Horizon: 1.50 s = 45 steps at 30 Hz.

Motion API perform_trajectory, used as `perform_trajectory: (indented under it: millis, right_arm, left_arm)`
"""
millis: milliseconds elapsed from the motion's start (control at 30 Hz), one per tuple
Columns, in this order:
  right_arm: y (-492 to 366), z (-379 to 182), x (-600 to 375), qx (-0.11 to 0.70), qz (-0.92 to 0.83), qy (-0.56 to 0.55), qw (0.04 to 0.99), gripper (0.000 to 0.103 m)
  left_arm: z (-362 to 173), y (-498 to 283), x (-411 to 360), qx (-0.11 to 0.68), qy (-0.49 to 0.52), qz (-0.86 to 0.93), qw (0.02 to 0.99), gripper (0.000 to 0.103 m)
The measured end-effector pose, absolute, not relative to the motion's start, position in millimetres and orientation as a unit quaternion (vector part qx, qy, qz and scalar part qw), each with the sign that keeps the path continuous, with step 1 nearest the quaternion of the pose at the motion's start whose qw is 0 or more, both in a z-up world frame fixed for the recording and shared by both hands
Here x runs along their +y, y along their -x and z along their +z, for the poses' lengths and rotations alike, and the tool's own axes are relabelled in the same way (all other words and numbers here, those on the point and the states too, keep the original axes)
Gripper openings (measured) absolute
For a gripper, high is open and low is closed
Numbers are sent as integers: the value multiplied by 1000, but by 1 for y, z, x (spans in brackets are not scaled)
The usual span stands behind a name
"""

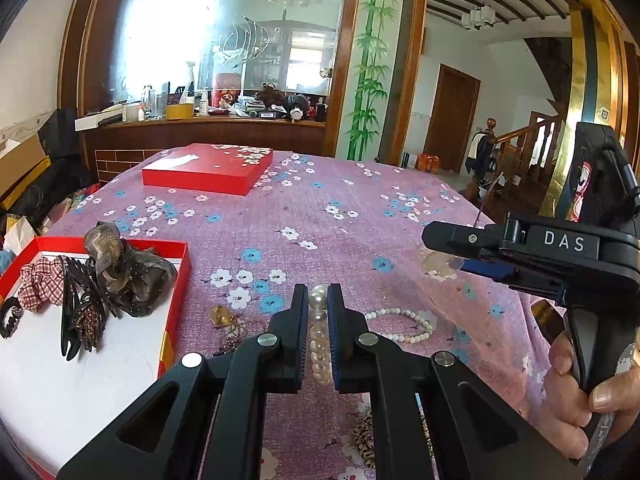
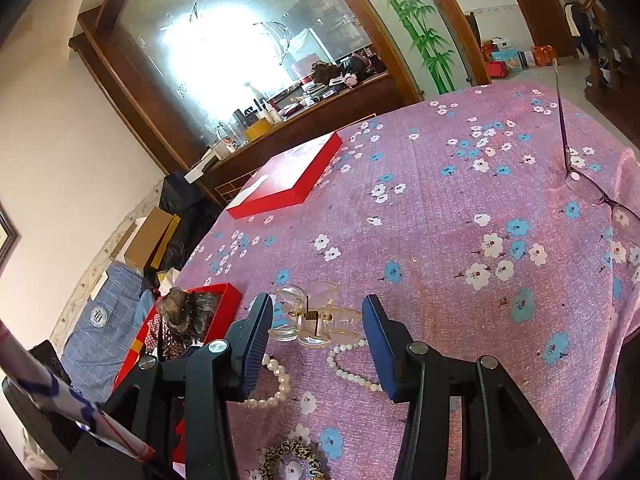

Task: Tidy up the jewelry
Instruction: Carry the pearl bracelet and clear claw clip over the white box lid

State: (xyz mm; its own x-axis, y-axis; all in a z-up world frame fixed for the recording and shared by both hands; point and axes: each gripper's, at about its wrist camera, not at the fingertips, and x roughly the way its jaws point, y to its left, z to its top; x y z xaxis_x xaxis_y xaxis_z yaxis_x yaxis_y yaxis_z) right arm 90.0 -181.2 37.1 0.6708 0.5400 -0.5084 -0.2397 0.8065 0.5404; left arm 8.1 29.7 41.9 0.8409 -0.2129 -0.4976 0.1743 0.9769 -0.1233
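Observation:
My left gripper (image 1: 318, 300) is shut on a large-pearl bracelet (image 1: 319, 336), its beads pinched between the blue pads over the pink floral cloth. A smaller bead bracelet (image 1: 404, 324) lies just right of it. My right gripper (image 2: 318, 312) is open with its fingers on either side of a clear hair claw clip (image 2: 314, 318) lying on the cloth. The large-pearl bracelet (image 2: 276, 384) and small bead bracelet (image 2: 352, 364) also show in the right wrist view. The open red box (image 1: 178, 276) at the left holds scrunchies and dark hair clips.
The red box lid (image 1: 208, 170) lies at the far side of the table. A gold pendant and chain (image 1: 224, 320) lie beside the box. A leopard scrunchie (image 2: 290, 462) is near the front edge. Purple glasses (image 2: 592, 188) rest at the right. A cluttered cabinet stands behind.

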Motion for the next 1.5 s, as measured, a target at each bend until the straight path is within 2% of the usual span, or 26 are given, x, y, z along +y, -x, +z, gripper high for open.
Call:
perform_trajectory:
  millis: [500, 767, 1033, 1300, 1500]
  right_arm:
    - [-91, 33, -177, 343, 202, -201, 895, 50]
    - [-68, 45, -144, 387, 226, -200, 871, 51]
    - [-45, 75, -72, 409, 285, -142, 855, 51]
    - [-40, 80, -9, 443, 313, -98, 834, 51]
    - [-45, 76, 34, 461, 317, -69, 826, 51]
  left_arm:
    - [55, 5, 40, 267, 31, -79, 960, 9]
    - [84, 12, 115, 375, 74, -107, 918, 9]
    - [100, 12, 190, 430, 62, -78, 897, 9]
    - [87, -4, 230, 484, 43, -54, 872, 9]
    - [76, -13, 246, 491, 47, -36, 869, 9]
